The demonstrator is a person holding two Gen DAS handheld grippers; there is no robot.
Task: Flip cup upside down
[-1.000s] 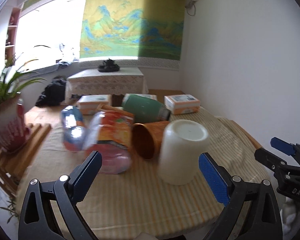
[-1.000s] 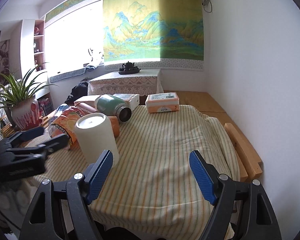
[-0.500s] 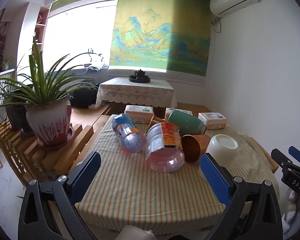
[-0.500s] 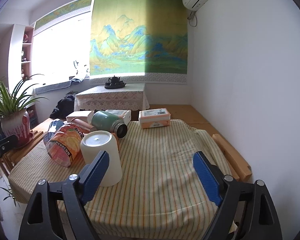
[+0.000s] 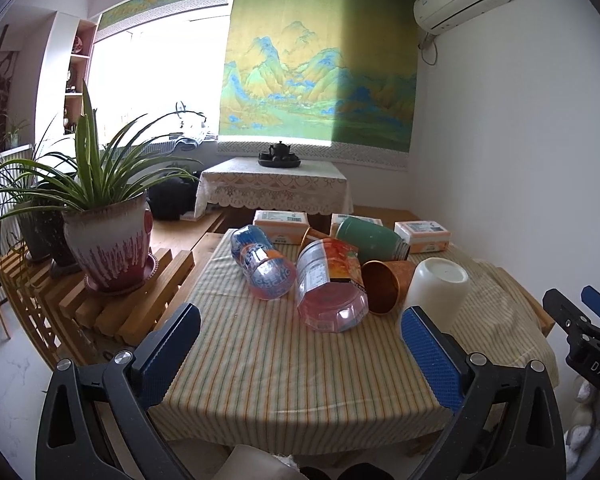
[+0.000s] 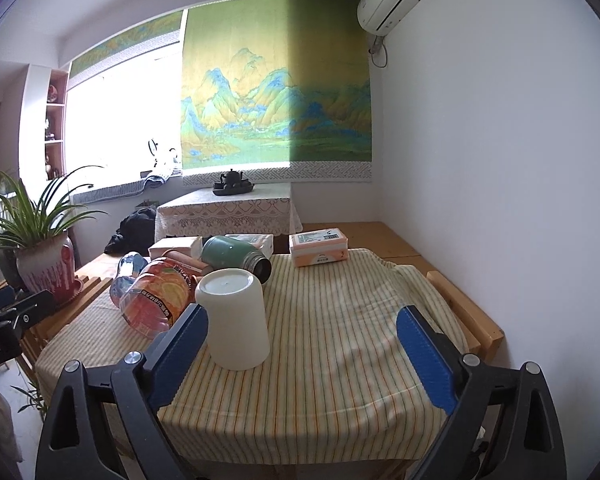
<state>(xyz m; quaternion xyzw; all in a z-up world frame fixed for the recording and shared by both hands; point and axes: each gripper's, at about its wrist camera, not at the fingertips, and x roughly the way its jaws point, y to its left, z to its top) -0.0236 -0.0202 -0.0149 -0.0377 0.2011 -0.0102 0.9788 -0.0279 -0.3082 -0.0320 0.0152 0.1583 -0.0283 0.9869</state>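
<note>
A white cup (image 5: 438, 286) stands upside down, base up, on the striped tablecloth (image 5: 300, 364); it also shows in the right wrist view (image 6: 236, 316). My left gripper (image 5: 296, 350) is open and empty, held back at the table's near edge, apart from the cup. My right gripper (image 6: 300, 354) is open and empty, also back from the cup, whose lower left side sits behind my left finger (image 6: 178, 354). The right gripper shows at the right edge of the left wrist view (image 5: 580, 328).
Beside the cup lie an orange-brown cup (image 5: 384, 282) on its side, two plastic bottles (image 5: 328, 286) (image 5: 262, 264) and a green flask (image 5: 370, 238). Tissue packs (image 6: 318, 246) sit at the back. A potted plant (image 5: 108, 240) stands on a wooden rack at left. A wall is at right.
Both grippers have pulled back and up from the table, the left one much farther. The white cup has stayed upside down on the cloth.
</note>
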